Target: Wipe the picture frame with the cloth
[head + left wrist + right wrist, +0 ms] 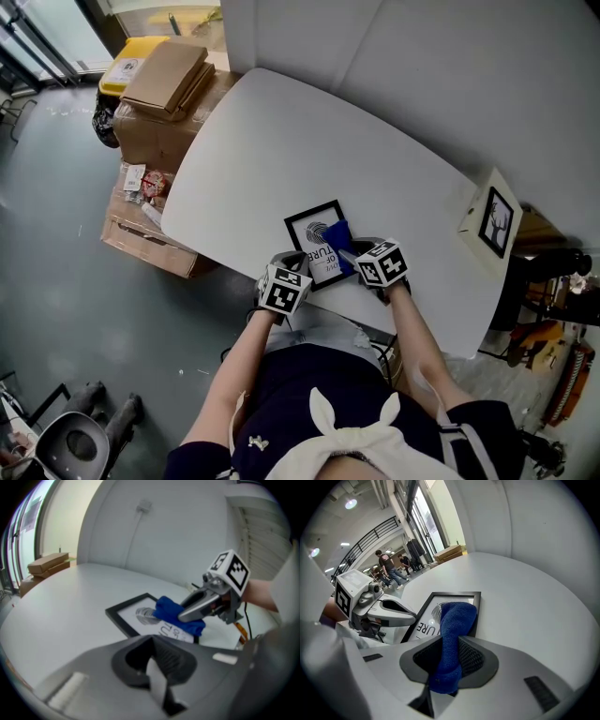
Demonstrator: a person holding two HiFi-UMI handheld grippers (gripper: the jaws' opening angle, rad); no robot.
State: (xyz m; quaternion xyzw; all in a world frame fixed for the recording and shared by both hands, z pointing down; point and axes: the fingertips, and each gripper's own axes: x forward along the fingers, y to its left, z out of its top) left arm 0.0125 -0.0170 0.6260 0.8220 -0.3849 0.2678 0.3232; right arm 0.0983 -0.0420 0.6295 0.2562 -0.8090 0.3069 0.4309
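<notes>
- The right hand-held gripper [447,644] clamps the cloth [454,620], which is draped on the picture frame [454,594] lying flat on the worktop [525,611].
- The left hand-held gripper [153,653] (jaws together, empty) would best brace the frame's edge during light, overlapping strokes.

Bright, even daylight; fisheye edges; near tool bodies blurred.

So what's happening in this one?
A person at a white table holds a gripper in each hand. The right gripper is shut on a blue cloth and presses it onto the glass of a black picture frame lying flat near the table's front edge, so wiping looks under way. The left gripper sits at the frame's near left corner; whether it grips anything is unclear. A second framed picture stands at the table's right edge.
</notes>
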